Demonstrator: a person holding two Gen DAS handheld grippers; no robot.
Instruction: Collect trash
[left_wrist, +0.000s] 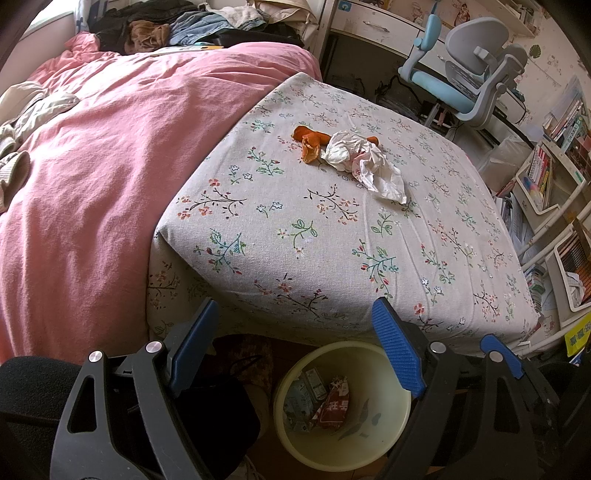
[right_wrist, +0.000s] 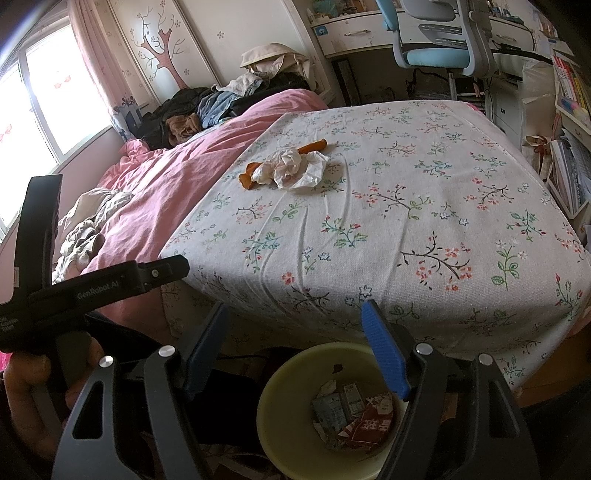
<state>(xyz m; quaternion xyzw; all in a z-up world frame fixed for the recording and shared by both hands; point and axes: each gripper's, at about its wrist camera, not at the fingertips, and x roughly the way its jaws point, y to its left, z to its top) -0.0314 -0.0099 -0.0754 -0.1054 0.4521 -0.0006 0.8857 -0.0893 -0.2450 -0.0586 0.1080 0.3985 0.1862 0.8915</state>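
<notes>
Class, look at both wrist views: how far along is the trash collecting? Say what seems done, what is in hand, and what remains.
Done: wrappers and cartons already lie in the yellow bin at the bed's foot. In hand: nothing; the left gripper and right gripper both have open, empty jaws. Left: the crumpled tissue and orange peel on the floral sheet.

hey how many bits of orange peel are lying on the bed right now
2 visible. One orange peel lies left of the crumpled tissue on the floral sheet; a second peel end pokes out behind the tissue. They may join underneath, and more could be hidden.
</notes>
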